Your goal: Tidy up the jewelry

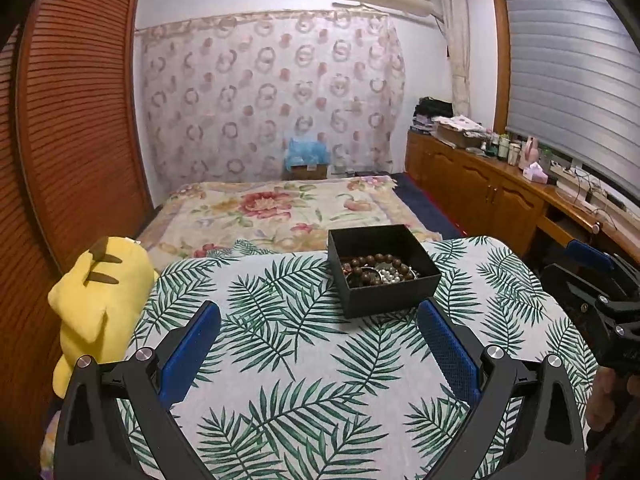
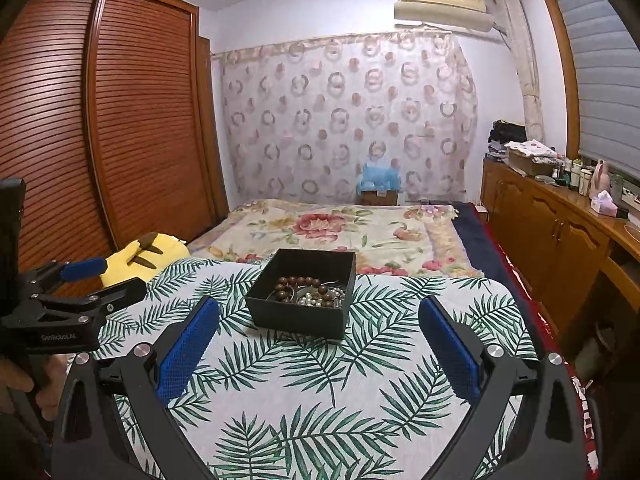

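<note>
We are finding the jewelry (image 2: 310, 291), brown beads and pearls, lying tangled inside the black box (image 2: 280, 318) at the frame's centre on the leaf-print desk (image 2: 280, 380). Left claw (image 1: 318, 348) and right claw (image 2: 319, 348) are hovering wide, holding nothing. This is fitting either sorting pending or gathering completed.

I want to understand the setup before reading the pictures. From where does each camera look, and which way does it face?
Left wrist: sits on the open left gripper, faces the black box on the leaf-print cloth and the bed beyond; the right gripper shows at the right edge.
Right wrist: sits on the open right gripper, faces the same way; the left gripper and a hand show at the left edge.
Shared: box, wooden-bead bracelet, yellow plush toy.
</note>
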